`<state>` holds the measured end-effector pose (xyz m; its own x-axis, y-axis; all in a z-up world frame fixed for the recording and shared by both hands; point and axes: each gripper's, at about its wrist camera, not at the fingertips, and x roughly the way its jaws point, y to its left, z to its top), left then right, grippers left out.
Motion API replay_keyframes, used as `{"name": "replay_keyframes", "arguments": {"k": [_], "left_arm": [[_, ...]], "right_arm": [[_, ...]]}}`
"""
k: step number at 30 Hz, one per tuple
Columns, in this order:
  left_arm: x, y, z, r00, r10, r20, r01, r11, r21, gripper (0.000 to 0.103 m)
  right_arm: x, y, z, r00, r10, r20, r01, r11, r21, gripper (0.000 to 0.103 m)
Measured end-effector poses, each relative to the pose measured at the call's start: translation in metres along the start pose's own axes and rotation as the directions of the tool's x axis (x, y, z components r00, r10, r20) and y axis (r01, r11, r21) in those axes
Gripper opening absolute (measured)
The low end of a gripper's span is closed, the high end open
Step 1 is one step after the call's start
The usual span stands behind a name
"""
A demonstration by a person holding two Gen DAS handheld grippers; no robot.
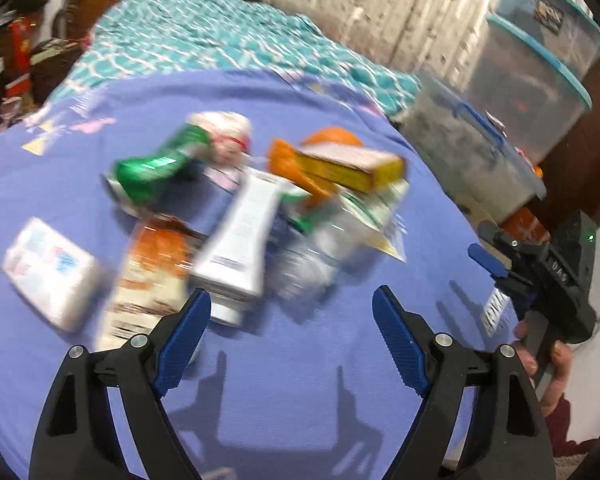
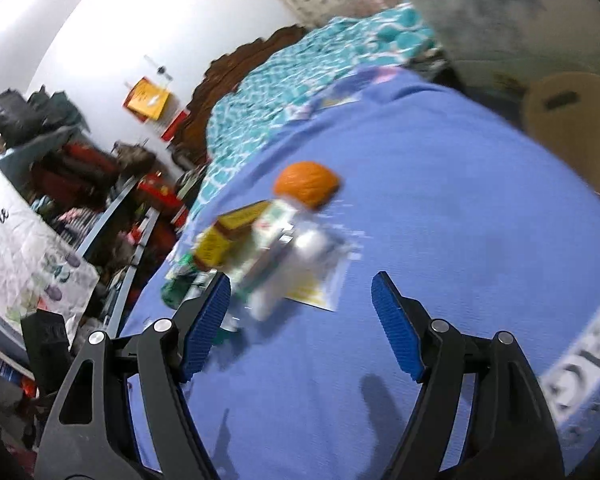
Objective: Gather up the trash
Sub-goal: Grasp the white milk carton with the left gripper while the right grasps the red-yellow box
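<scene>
gaping left gripper (image 1: 292, 308), right gripper (image 2: 300, 300), both empty

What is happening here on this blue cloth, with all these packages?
A person holds a gripper in each hand over a pile of trash lying on a blue cloth. The left gripper and the right gripper both have their jaws open and hold nothing. The pile includes a white tube and a yellow box. Nothing looks collected yet.
</scene>
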<state>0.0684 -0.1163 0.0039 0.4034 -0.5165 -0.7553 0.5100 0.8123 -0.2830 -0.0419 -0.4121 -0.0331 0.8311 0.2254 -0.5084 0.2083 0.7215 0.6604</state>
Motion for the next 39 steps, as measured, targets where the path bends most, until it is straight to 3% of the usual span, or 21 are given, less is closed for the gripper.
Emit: {"name": "replay_keyframes", "arguments": {"k": [4,6,9,13,15,16,18,22,25,27,30,34,39], "left_arm": [[-0.004,0.024,0.006,0.997,0.068,0.021,-0.068,0.998,-0.014,0.078],[-0.003,0.029,0.004,0.996,0.088,0.026,-0.088,0.996,0.008,0.078],[0.011,0.022,0.012,0.995,0.095,0.038,-0.097,0.993,0.07,0.078],[0.035,0.021,0.012,0.992,0.123,0.0,-0.123,0.987,0.108,0.072],[0.045,0.024,0.008,0.992,0.123,-0.028,-0.119,0.987,0.107,0.071],[0.048,0.026,0.006,0.993,0.11,-0.037,-0.106,0.989,0.103,0.069],[0.052,0.028,0.002,0.995,0.082,-0.049,-0.077,0.992,0.099,0.058],[0.037,0.021,-0.004,0.995,0.103,0.005,-0.102,0.985,0.14,0.05],[0.014,0.024,-0.007,0.995,0.081,0.055,-0.087,0.99,0.114,0.05],[-0.009,0.029,-0.011,0.99,0.08,0.112,-0.09,0.992,0.088,0.05],[-0.033,0.034,-0.02,0.986,0.062,0.157,-0.073,0.995,0.067,0.05],[-0.058,0.032,-0.04,0.986,-0.015,0.166,0.004,0.998,0.066,0.05],[-0.059,0.018,-0.066,0.99,-0.053,0.133,0.04,0.994,0.099,0.05]], "right_arm": [[0.033,0.035,0.018,1.0,-0.014,-0.021,0.013,0.998,-0.056,0.075],[0.05,0.047,0.026,0.999,-0.04,-0.022,0.039,0.996,-0.083,0.082],[0.076,0.067,0.033,0.995,-0.085,-0.051,0.077,0.986,-0.148,0.085],[0.104,0.094,0.028,0.986,-0.151,-0.067,0.128,0.955,-0.269,0.09],[0.118,0.101,0.022,0.974,-0.222,-0.051,0.193,0.921,-0.337,0.09],[0.12,0.103,0.02,0.969,-0.243,-0.036,0.214,0.908,-0.36,0.089],[0.122,0.108,0.014,0.963,-0.271,0.0,0.245,0.87,-0.429,0.063],[0.102,0.12,0.005,0.973,-0.224,0.049,0.221,0.856,-0.467,0.062],[0.062,0.134,-0.012,0.967,-0.174,0.185,0.247,0.817,-0.522,0.062],[0.029,0.137,-0.028,0.948,-0.144,0.284,0.283,0.79,-0.544,0.062],[-0.01,0.123,-0.051,0.907,-0.173,0.385,0.368,0.77,-0.521,0.062],[-0.039,0.089,-0.075,0.885,-0.271,0.378,0.424,0.804,-0.417,0.062],[-0.042,0.039,-0.091,0.889,-0.392,0.236,0.45,0.844,-0.291,0.062]]}}
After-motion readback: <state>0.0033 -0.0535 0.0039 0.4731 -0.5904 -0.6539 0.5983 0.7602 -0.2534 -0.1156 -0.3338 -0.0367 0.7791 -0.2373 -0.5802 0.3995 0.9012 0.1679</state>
